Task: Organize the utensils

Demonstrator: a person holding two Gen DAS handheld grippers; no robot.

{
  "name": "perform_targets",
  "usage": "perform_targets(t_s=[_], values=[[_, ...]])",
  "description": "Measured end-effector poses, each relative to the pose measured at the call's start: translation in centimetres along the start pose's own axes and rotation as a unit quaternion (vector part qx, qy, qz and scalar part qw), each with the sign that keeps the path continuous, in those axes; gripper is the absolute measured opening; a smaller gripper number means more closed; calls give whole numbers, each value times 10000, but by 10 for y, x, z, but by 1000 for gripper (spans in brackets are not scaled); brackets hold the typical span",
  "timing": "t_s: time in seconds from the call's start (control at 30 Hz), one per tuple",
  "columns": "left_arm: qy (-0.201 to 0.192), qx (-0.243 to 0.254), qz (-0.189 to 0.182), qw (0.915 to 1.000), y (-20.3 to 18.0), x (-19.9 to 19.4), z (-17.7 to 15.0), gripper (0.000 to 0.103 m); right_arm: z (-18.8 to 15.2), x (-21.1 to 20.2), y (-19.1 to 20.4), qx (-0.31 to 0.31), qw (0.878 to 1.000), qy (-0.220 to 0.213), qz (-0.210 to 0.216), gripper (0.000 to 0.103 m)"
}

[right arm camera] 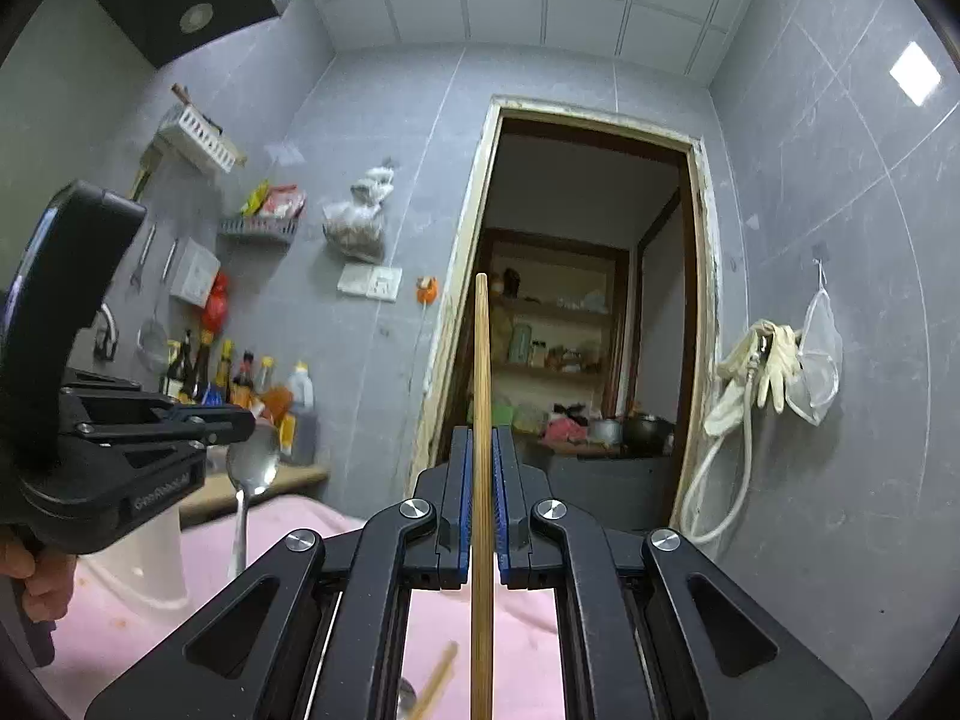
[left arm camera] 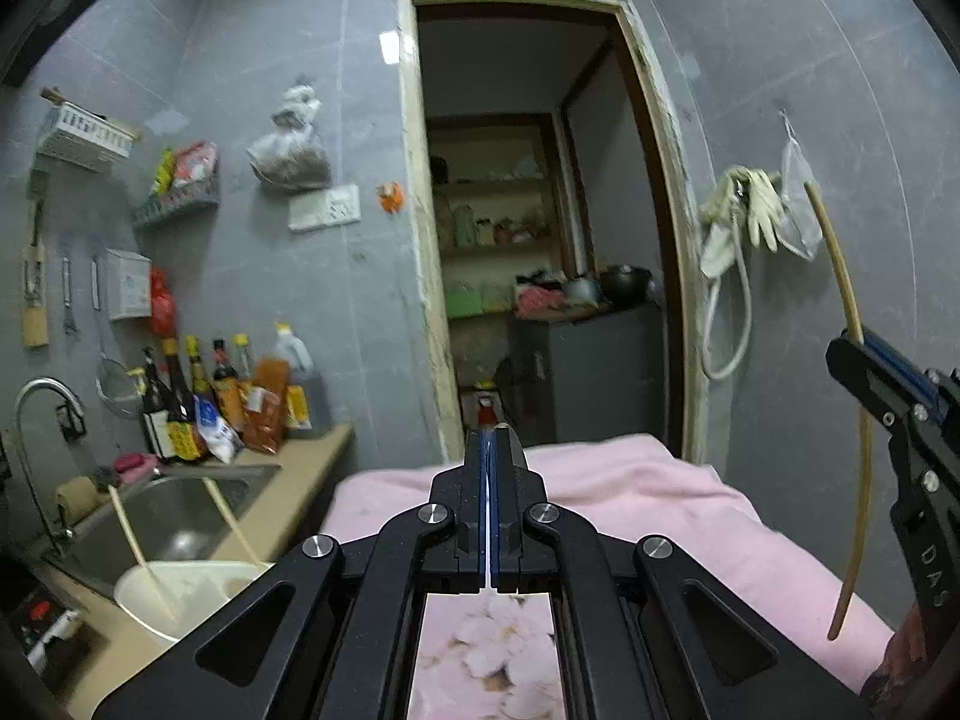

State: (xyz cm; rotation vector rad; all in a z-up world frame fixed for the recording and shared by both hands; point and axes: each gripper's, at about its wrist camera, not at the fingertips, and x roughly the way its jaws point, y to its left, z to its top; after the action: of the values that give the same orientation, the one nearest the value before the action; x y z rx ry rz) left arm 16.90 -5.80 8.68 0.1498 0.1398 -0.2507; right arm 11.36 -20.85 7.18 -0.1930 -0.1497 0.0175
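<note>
The right gripper [right arm camera: 482,444] clamps a wooden chopstick [right arm camera: 480,480] pointing toward twelve o'clock. At nine o'clock, the left gripper [right arm camera: 240,420] pinches a metal spoon [right arm camera: 252,462] above the pink cloth [right arm camera: 120,612].

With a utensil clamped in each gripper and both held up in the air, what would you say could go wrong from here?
1. The right gripper pinches the chopstick near its middle, so it may pivot or slip out.
2. The left gripper holds the spoon by its bowl with the handle hanging down, a smooth grip that might slide.
3. The two grippers are close together; the chopstick could knock the other gripper or the white container on the pink cloth.
</note>
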Motion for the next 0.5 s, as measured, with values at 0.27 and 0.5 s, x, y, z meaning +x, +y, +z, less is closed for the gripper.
perform_targets(t_s=[0.27,0.5], values=[[-340,-107,362,9987,54,-32,24,0,27,21,28,459,9970,-280,549,4],[-561,-123,1106,9922,116,-59,42,0,59,59,66,1212,9796,-412,1552,4]])
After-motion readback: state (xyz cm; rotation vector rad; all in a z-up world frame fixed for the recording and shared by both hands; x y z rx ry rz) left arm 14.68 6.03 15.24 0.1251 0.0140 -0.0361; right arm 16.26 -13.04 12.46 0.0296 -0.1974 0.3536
